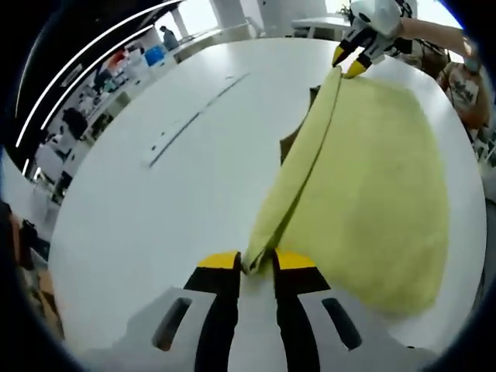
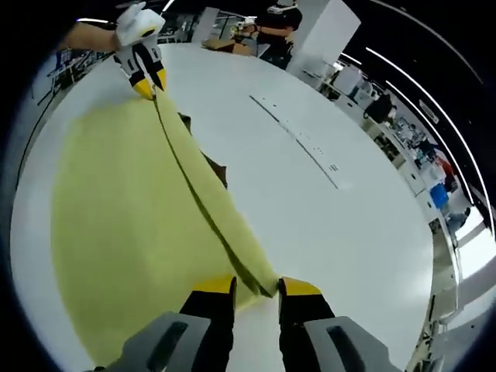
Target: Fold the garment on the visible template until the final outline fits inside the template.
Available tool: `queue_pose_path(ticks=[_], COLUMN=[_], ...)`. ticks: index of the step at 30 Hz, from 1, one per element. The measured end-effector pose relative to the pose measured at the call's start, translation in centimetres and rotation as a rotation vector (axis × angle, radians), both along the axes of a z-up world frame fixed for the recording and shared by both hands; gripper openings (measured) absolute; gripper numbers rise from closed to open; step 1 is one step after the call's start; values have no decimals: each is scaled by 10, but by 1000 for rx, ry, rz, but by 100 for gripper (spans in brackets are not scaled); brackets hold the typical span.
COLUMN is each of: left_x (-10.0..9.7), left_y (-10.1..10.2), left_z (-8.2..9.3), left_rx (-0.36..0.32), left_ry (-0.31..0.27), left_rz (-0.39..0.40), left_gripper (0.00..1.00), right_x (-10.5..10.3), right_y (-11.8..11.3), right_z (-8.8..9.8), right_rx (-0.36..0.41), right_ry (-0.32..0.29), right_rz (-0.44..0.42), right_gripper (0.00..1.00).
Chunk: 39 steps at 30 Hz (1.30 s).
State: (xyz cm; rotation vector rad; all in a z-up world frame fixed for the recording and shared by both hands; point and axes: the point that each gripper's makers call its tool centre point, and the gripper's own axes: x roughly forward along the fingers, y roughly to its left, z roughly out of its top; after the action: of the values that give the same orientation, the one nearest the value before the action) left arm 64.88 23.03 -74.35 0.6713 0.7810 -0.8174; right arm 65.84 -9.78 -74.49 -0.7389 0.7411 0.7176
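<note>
Garment point(image 1: 364, 194) lay yellow across the white table point(image 1: 155, 209) in my left gripper view, one edge lifted into a taut ridge. My left gripper point(image 1: 256, 263) was clenched on the near end of that edge; the right gripper point(image 1: 350, 64) pinched the far end. A dark patch point(image 1: 291, 143) peeked out beside the fold, perhaps the template, I couldn't tell.

In my right gripper view, the right gripper point(image 2: 258, 288) gripped the garment's point(image 2: 124, 217) corner, the left gripper point(image 2: 149, 84) clamped the opposite end. A person point(image 2: 277, 27) stood beyond the table point(image 2: 341, 232).
</note>
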Motion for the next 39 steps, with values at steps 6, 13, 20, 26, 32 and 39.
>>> queue_pose_path(ticks=[6, 13, 20, 26, 32, 39], left_x=[7, 13, 20, 27, 28, 16], left_y=[-1, 2, 5, 11, 22, 19], left_z=[0, 2, 2, 8, 17, 28], left_rx=[-13, -79, -98, -173, -211, -282], left_ry=[-27, -6, -12, -28, -53, -49], left_rz=[19, 113, 222, 329, 383, 390], left_gripper=[1, 0, 3, 11, 30, 47], right_x=[7, 15, 22, 27, 21, 0], right_y=[-6, -6, -5, -12, -13, -3], right_z=[-2, -2, 7, 16, 22, 21], right_rx=[-15, 108, 217, 310, 355, 369], right_ry=[-27, 4, -6, -12, 8, 86], right_rz=[-30, -142, -251, -395, -451, -428], right_gripper=[2, 0, 0, 3, 21, 46])
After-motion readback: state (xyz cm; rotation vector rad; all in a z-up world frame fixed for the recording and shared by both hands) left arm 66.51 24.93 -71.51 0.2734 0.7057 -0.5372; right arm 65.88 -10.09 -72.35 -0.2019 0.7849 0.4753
